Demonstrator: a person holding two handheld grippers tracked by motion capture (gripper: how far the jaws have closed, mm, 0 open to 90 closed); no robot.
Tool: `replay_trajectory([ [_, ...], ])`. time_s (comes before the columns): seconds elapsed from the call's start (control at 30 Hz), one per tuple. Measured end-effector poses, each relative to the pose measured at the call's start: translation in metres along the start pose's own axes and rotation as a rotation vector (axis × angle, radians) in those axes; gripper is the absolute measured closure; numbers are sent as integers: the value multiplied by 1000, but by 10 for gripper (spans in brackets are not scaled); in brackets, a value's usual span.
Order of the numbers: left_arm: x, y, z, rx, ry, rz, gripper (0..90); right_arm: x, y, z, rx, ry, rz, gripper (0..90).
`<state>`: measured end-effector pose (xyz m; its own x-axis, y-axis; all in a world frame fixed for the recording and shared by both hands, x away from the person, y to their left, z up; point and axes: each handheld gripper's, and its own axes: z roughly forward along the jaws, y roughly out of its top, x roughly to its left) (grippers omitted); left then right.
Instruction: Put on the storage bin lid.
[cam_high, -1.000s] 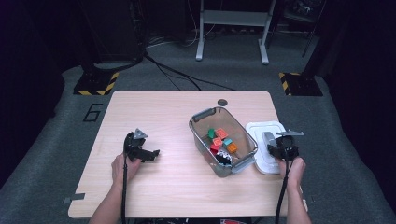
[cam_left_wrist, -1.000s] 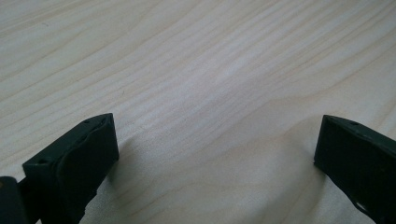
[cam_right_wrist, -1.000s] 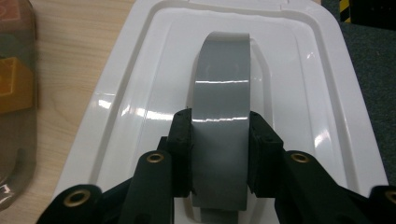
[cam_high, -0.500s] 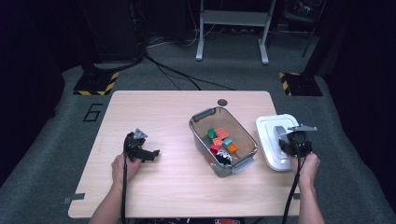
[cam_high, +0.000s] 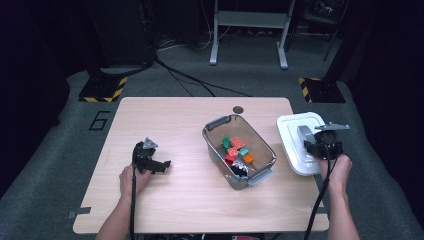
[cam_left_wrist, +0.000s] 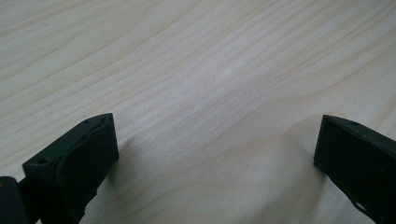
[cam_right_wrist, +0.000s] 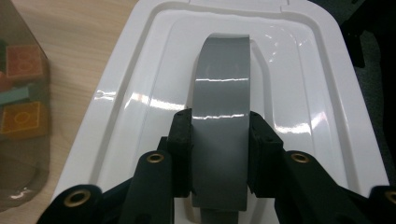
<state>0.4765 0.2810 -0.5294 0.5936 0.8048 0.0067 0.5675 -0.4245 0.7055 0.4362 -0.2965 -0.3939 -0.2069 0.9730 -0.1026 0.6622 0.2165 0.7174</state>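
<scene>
So the right gripper (cam_right_wrist: 219, 154) had its jaws clamped on the grey handle (cam_right_wrist: 219, 116) of a white lid (cam_high: 300, 142), one pad pressed on each side of that arched strap. In the high view that lid sat at the right edge of the wooden table (cam_high: 170, 125), partly hanging past it, with the right gripper (cam_high: 320, 146) over its near half and the person's right hand (cam_high: 337, 170) behind it.

The left gripper (cam_left_wrist: 215, 154) was just parked with its jaws spread wide, nothing between them but bare wood grain. From above, the left gripper (cam_high: 150, 161) was at the near left part of the table, well apart from everything else.

Between the two was a clear bin (cam_high: 216, 145) with grey handles, just left of the lid, lidless, holding some colourful blocks (cam_high: 236, 146).
</scene>
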Motion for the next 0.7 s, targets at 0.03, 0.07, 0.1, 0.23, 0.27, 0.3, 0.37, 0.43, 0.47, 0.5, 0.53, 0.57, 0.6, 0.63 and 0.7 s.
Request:
replay_trajectory([
  [0.03,0,0,0,0,0,0,0,-1,3,-3,-3,4,4,676],
  [0.07,0,0,0,-1,1,0,0,-2,5,-6,-11,7,6,676],
  [0.1,0,0,0,-1,1,0,0,-2,5,-6,-11,7,6,676],
  [0.23,0,0,0,2,-1,0,0,-1,18,-19,-36,23,10,676],
  [0.27,0,0,0,2,-1,0,0,-1,18,-19,-36,23,10,676],
  [0.3,0,0,0,2,0,0,0,0,21,-22,-44,26,12,675],
  [0.37,0,0,0,2,0,0,0,6,30,-31,-63,44,12,675],
  [0.43,0,0,0,2,0,0,0,11,35,-34,-65,51,-4,675],
  [0.47,0,0,0,2,0,1,0,14,38,-36,-65,56,-3,675],
  [0.5,0,0,0,2,0,0,0,16,40,-37,-69,63,-9,675],
  [0.53,0,0,0,2,-1,0,0,18,41,-37,-69,68,-7,675],
  [0.57,0,0,0,2,0,0,0,20,43,-38,-72,78,-10,675],
  [0.6,0,0,0,2,0,0,0,23,45,-38,-73,85,-8,675],
  [0.63,0,0,0,2,0,0,0,26,47,-39,-71,92,-11,675],
  [0.7,0,0,0,2,-1,0,0,32,50,-40,-71,106,-16,675],
])
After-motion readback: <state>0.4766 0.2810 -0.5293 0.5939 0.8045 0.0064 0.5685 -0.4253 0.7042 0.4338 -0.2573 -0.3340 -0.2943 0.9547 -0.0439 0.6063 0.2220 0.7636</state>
